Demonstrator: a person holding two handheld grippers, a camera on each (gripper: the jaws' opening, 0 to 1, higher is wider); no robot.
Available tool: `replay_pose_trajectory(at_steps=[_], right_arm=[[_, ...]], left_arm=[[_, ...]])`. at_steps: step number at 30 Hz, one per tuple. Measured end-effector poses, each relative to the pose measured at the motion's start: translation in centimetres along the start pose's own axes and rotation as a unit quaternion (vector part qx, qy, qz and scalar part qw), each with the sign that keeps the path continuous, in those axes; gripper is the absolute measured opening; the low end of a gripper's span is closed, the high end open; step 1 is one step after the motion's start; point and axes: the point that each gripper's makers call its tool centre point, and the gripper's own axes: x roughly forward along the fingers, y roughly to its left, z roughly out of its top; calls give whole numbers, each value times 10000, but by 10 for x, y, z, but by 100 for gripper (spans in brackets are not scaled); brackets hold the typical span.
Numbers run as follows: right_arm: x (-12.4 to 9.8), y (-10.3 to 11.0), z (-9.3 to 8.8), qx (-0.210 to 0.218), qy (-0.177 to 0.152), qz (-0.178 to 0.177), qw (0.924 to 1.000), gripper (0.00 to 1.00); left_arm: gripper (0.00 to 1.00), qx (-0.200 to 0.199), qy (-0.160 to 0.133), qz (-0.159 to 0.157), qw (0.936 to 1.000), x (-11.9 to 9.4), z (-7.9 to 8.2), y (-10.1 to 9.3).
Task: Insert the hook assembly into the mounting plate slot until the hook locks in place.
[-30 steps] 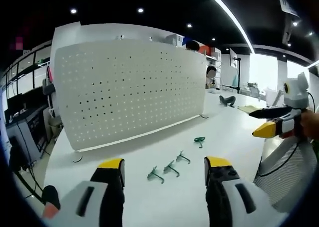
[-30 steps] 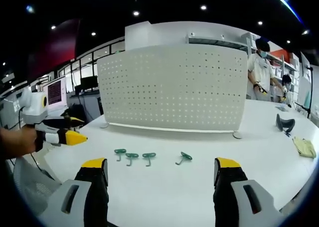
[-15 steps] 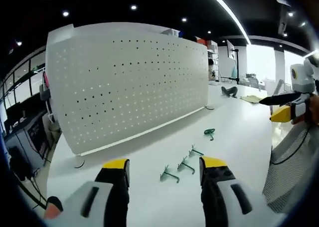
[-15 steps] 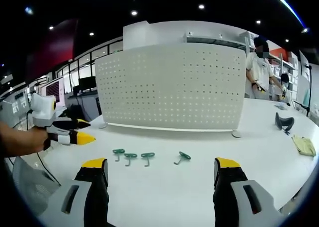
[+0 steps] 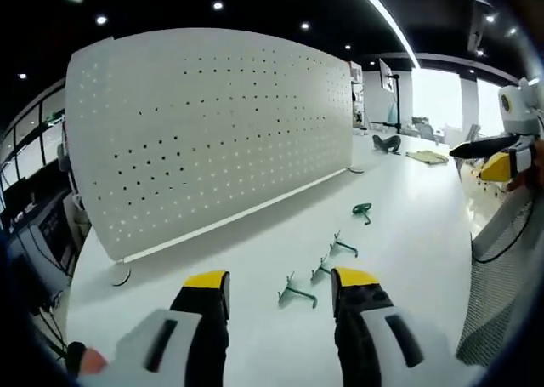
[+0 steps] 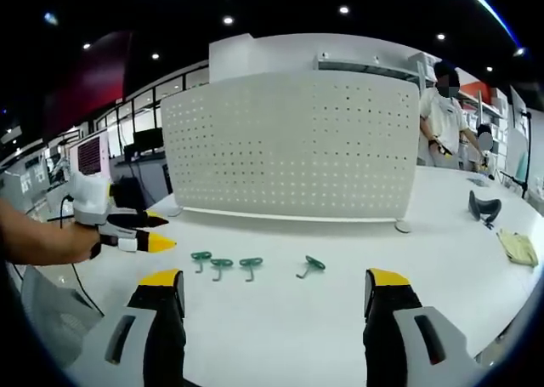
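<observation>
Partly behind jaw: nearest green hook

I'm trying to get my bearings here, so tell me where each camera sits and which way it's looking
Left gripper view: rides on the left gripper, low over the white table, facing the pegboard at a slant; its own open jaws frame the nearest of four green hooks; the right gripper enters from the right.
Right gripper view: rides on the right gripper, facing the pegboard nearly square on; the left gripper and a bare forearm enter from the left.
Shared: pegboard, table, the hooks, each other's gripper.
</observation>
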Motion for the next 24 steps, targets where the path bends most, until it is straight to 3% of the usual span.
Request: replay_pose_trajectory(at_steps=[24], right_arm=[[2, 0, -5, -35, 129, 12, 9999, 88]], left_arm=[[35, 407, 413, -297, 9979, 35, -34, 3]])
